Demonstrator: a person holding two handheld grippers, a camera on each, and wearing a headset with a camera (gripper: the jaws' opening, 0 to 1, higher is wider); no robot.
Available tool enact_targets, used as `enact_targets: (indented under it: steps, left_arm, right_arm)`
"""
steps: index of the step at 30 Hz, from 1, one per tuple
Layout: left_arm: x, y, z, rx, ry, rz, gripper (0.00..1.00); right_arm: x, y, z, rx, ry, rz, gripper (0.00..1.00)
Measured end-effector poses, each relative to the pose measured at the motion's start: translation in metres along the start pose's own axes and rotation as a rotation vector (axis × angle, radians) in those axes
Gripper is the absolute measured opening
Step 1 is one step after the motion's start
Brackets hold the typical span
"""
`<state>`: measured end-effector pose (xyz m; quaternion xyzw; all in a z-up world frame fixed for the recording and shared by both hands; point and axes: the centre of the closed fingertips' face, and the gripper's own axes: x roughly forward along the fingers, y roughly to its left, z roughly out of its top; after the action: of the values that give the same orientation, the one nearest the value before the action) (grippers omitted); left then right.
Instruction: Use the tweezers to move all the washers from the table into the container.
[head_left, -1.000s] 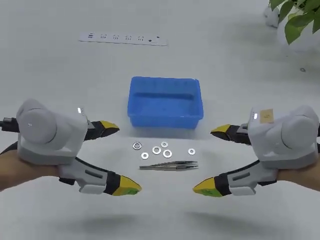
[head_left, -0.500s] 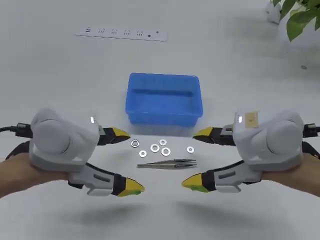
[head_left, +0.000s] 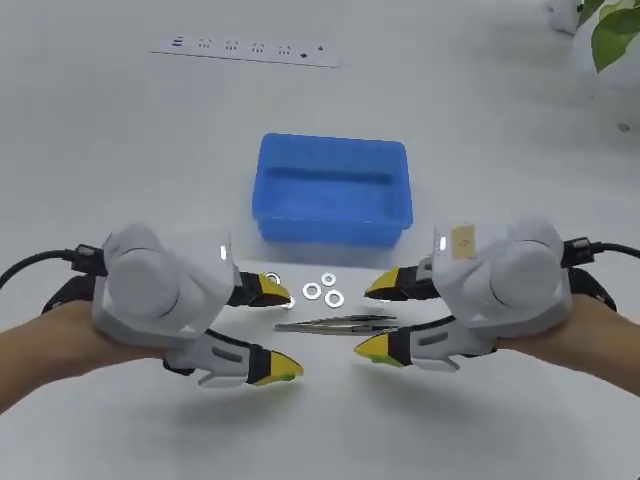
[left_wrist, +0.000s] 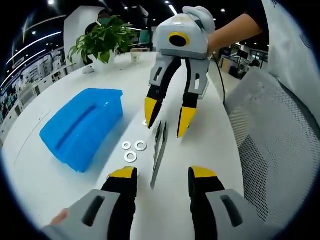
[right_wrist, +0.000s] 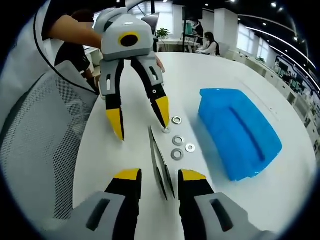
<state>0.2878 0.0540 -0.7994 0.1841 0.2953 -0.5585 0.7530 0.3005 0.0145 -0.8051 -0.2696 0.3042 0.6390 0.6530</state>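
Left hand-held gripper (head_left: 289, 331) and right hand-held gripper (head_left: 365, 320) face the tweezers (head_left: 335, 323) from both ends.
Both are wide open and empty, probably to lift the tweezers; the washers (head_left: 311, 291) lie on the bench (head_left: 480, 120) near the container (head_left: 330, 228).

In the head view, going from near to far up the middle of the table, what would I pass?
Nearest are the tweezers → washers → blue container → power strip at the far edge.
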Motion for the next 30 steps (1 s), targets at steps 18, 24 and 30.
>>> enact_targets:
  steps: [18,24,30]
  left_arm:
    - [0.015,0.005,-0.003,0.075,0.073,-0.034,0.32]
    - [0.017,0.007,-0.002,0.089,0.079,-0.03,0.3]
    - [0.017,0.009,-0.001,0.114,0.094,-0.026,0.29]
  right_arm:
    - [0.013,-0.003,-0.003,-0.091,0.069,0.042,0.15]
    - [0.013,-0.005,-0.003,-0.151,0.083,0.034,0.1]
    - [0.014,-0.003,-0.003,-0.202,0.097,0.031,0.08]
